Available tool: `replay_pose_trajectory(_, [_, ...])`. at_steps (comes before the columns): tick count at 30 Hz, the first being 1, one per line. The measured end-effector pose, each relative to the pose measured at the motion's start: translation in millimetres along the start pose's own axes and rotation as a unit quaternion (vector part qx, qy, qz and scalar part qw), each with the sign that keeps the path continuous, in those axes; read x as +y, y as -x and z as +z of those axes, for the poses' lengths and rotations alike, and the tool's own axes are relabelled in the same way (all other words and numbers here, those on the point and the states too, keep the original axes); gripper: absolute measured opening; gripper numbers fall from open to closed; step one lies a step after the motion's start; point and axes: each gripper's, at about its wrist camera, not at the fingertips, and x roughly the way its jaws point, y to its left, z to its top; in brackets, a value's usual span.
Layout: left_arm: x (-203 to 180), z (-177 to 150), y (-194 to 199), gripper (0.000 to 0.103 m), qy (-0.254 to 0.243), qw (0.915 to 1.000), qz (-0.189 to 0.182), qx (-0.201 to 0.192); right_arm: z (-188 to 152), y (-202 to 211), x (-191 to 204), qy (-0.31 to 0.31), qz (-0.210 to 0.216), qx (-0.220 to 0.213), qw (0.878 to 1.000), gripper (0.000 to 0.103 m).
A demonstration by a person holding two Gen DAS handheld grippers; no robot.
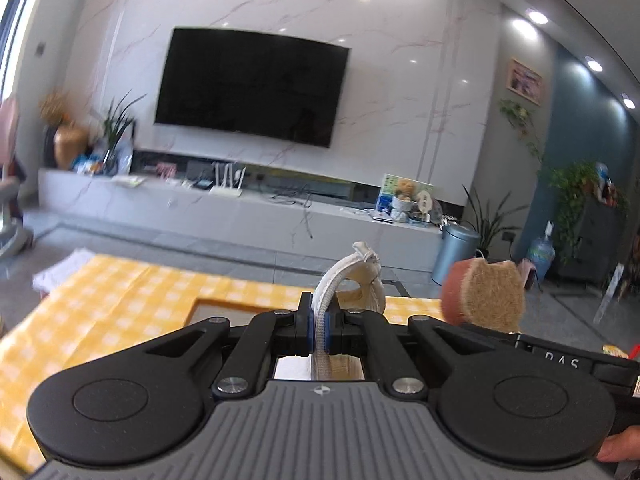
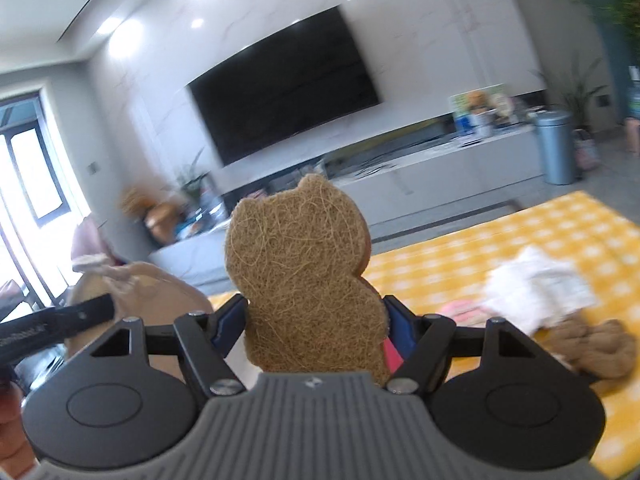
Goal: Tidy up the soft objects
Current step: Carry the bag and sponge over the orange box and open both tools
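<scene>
My left gripper (image 1: 320, 330) is shut on a beige cloth item with a white ribbed edge (image 1: 352, 280), held up above the table. My right gripper (image 2: 316, 320) is shut on a brown bear-shaped fibre sponge with a red back (image 2: 300, 272), held upright. That sponge also shows in the left wrist view (image 1: 486, 296), to the right of my left gripper. The beige cloth shows at the left of the right wrist view (image 2: 152, 292). A white cloth (image 2: 536, 292), a pink item (image 2: 464, 312) and a brown knit item (image 2: 596, 344) lie on the table.
A yellow checked tablecloth (image 1: 120, 300) covers the table below both grippers. A white cloth (image 1: 60, 272) lies at its far left edge. Beyond are a TV (image 1: 252, 84), a low white cabinet (image 1: 240, 216) and a grey bin (image 1: 456, 252).
</scene>
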Motion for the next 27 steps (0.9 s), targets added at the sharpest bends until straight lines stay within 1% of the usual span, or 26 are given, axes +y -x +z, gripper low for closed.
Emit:
replay_pose_trajectory(2, [18,-2,-9,0.005,0.012,0.9999,0.001,0.002,-6,-15,13,0.008,0.012,0.014,1.0,0.072])
replay_pose_trajectory(4, [35,-3,-22,0.005,0.029,0.9995,-0.007,0.009,-12,-32,24,0.01,0.014,0.029,0.999,0.072])
replay_pose_trajectory(7, [59,-9,-39,0.005,0.054,0.9976,-0.026,0.035,-22,-56,30,0.015,0.016,0.057,0.998,0.072])
replay_pose_trajectory(9, [69,-14,-48,0.005,0.063,0.9961,-0.023,0.057,-32,-73,34,0.011,0.024,0.079,0.997,0.072])
replay_pose_trajectory(12, [79,-23,-62,0.005,0.057,0.9925,0.006,0.108,-43,-90,38,0.014,0.041,0.102,0.994,0.072])
replay_pose_trajectory(14, [86,-29,-67,0.005,0.053,0.9895,0.028,0.132,-49,-97,44,0.026,0.042,0.107,0.993,0.072])
replay_pose_trajectory(15, [89,-36,-67,0.005,0.043,0.9878,0.037,0.145,-53,-99,48,0.034,0.041,0.109,0.993,0.072])
replay_pose_trajectory(17, [90,-45,-73,0.005,0.009,0.9833,0.038,0.178,-56,-105,52,0.046,0.045,0.115,0.991,0.072])
replay_pose_trajectory(18, [91,-50,-76,0.005,0.0,0.9803,0.035,0.194,-59,-107,53,0.05,0.047,0.121,0.99,0.072])
replay_pose_trajectory(19, [91,-53,-77,0.005,0.0,0.9789,0.029,0.202,-62,-109,55,0.053,0.048,0.125,0.99,0.072])
replay_pose_trajectory(21, [92,-53,-73,0.005,0.01,0.98,0.015,0.198,-66,-112,57,0.061,0.046,0.135,0.988,0.072])
replay_pose_trajectory(22, [90,-50,-68,0.005,0.01,0.9821,0.008,0.188,-69,-113,58,0.065,0.042,0.137,0.988,0.072])
replay_pose_trajectory(24, [86,-43,-55,0.005,0.003,0.988,-0.005,0.154,-71,-114,58,0.07,0.032,0.137,0.987,0.072])
replay_pose_trajectory(25, [84,-39,-51,0.005,-0.002,0.9899,-0.007,0.142,-72,-114,57,0.073,0.032,0.137,0.987,0.072])
replay_pose_trajectory(27, [79,-37,-49,0.005,-0.018,0.9913,0.009,0.13,-70,-114,56,0.071,0.032,0.134,0.988,0.072])
